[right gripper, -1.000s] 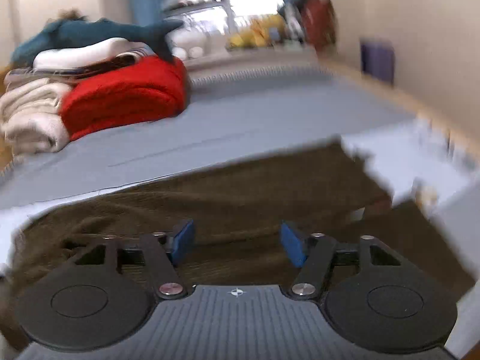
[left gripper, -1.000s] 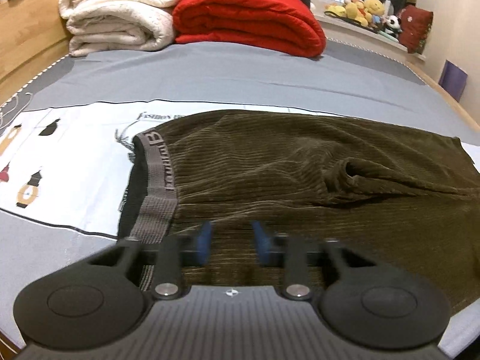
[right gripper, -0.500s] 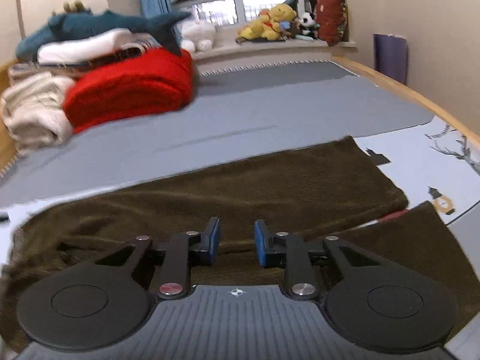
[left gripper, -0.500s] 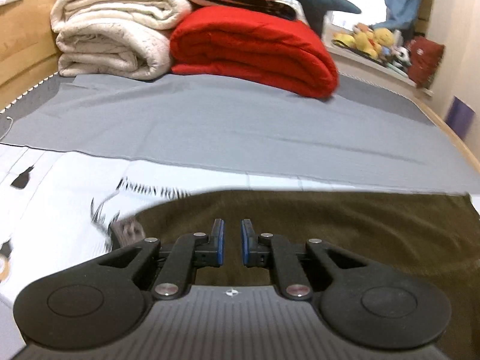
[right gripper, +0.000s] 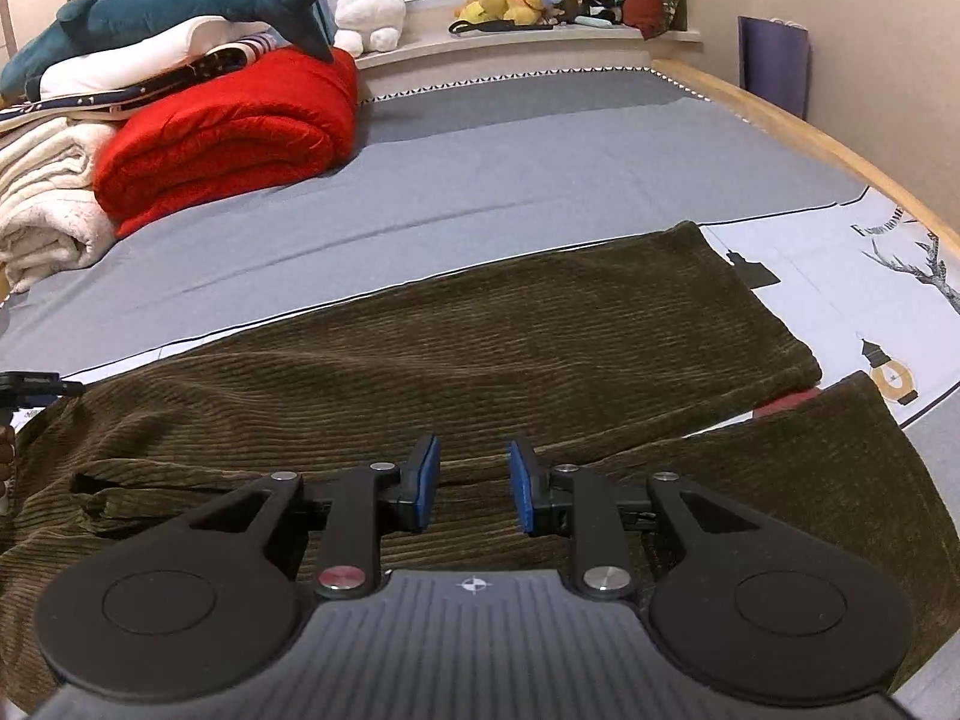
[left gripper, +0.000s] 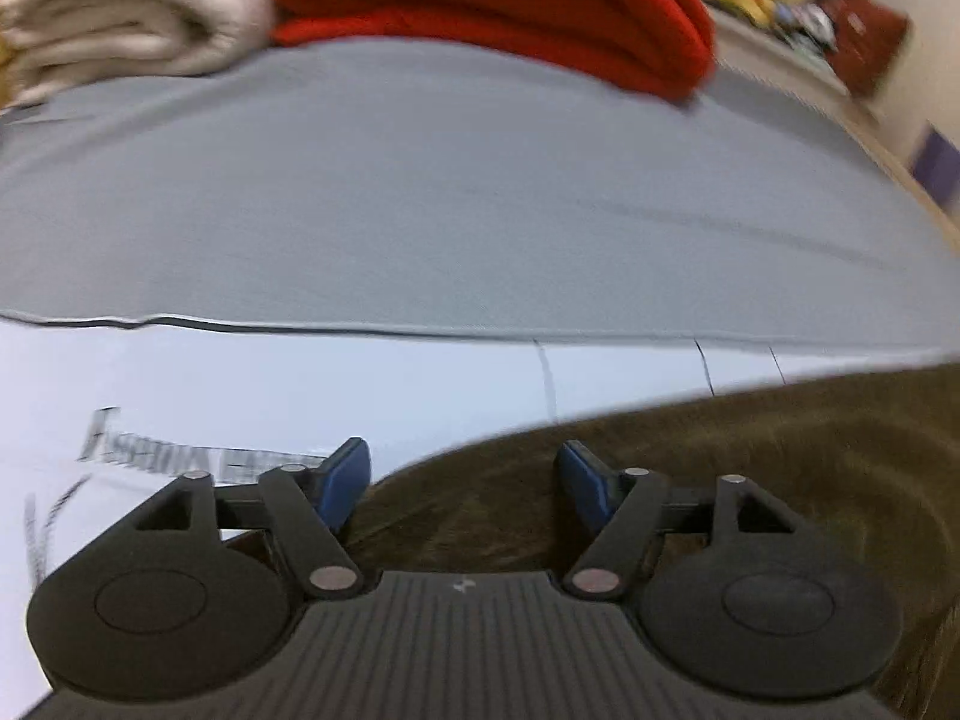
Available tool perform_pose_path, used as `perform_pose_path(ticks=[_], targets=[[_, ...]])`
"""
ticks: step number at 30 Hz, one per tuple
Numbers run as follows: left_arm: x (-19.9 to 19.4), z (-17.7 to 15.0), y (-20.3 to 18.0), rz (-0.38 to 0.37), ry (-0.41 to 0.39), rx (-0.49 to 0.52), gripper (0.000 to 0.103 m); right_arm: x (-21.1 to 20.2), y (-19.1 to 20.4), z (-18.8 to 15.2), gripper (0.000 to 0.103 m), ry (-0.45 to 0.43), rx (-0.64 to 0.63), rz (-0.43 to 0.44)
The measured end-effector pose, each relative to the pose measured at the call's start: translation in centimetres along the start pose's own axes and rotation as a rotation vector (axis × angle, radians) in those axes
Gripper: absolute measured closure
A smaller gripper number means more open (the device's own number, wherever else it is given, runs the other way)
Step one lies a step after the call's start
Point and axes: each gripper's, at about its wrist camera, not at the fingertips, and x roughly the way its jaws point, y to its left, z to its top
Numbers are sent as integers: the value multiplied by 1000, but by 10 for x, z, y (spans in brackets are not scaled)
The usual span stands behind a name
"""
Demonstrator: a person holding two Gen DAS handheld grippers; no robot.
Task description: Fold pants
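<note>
Pants (right gripper: 480, 348) long axis crosswise, under both tools; left gripper (left gripper: 459, 483) opening, empty, over upper edge; right gripper (right gripper: 471, 489) narrowly apart, mid-leg, gripping nothing

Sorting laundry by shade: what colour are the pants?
Dark olive-brown corduroy pants, clearest in the right wrist view.

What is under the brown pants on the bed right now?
The pants lie on a white printed sheet, which shows past the leg ends and, in the left view, beyond the fabric edge. The grey cover lies farther back. Whatever sits directly beneath the fabric is hidden.
</note>
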Motion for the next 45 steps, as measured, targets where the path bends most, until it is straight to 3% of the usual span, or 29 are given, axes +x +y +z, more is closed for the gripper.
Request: perform_pose_path(ticks=[2, 3, 4, 7, 11, 13, 17, 20, 24, 27, 28, 29, 33, 34, 39, 42, 45], targets=[[6, -1, -7, 12, 24, 73, 28, 3, -1, 1, 76, 5, -6, 0], [7, -2, -10, 25, 24, 105, 38, 5, -2, 1, 76, 8, -10, -3], [5, -1, -12, 24, 16, 132, 59, 6, -2, 1, 76, 13, -13, -6], [-10, -3, -18, 39, -7, 189, 82, 8, 0, 2, 76, 19, -13, -13], [-50, -23, -48, 94, -65, 342, 87, 6, 4, 2, 76, 8, -20, -22], [-78, -33, -62, 102, -99, 366, 89, 4, 5, 1, 76, 2, -22, -31], [-161, -67, -86, 68, -196, 368, 91, -4, 4, -4, 76, -10, -5, -41], [-220, -110, -100, 12, -221, 374, 92, -11, 2, -9, 76, -12, 7, -44], [-259, -182, -105, -54, -169, 394, 92, -28, -3, -19, 76, -35, 13, -46], [-242, -230, -105, -31, -44, 425, 89, -37, -8, -28, 76, -33, 7, -58], [-236, -235, -103, -27, 12, 397, 86, -39, -11, -31, 76, -29, 7, -63], [-237, -233, -100, -44, 18, 355, 85, -41, -13, -34, 76, -26, 6, -69], [-256, -221, -59, -174, -54, 121, 61, -46, -27, -40, 76, -14, 38, -92], [-260, -222, -52, -175, -48, 72, 61, -46, -30, -41, 76, -12, 49, -93], [-228, -209, 3, -190, 118, -267, 59, -49, -42, -42, 76, -19, 96, -103], [-199, -214, 20, -206, 281, -394, 55, -48, -44, -41, 76, -23, 134, -89], [-186, -214, 21, -218, 326, -406, 52, -43, -42, -37, 76, -19, 146, -72]])
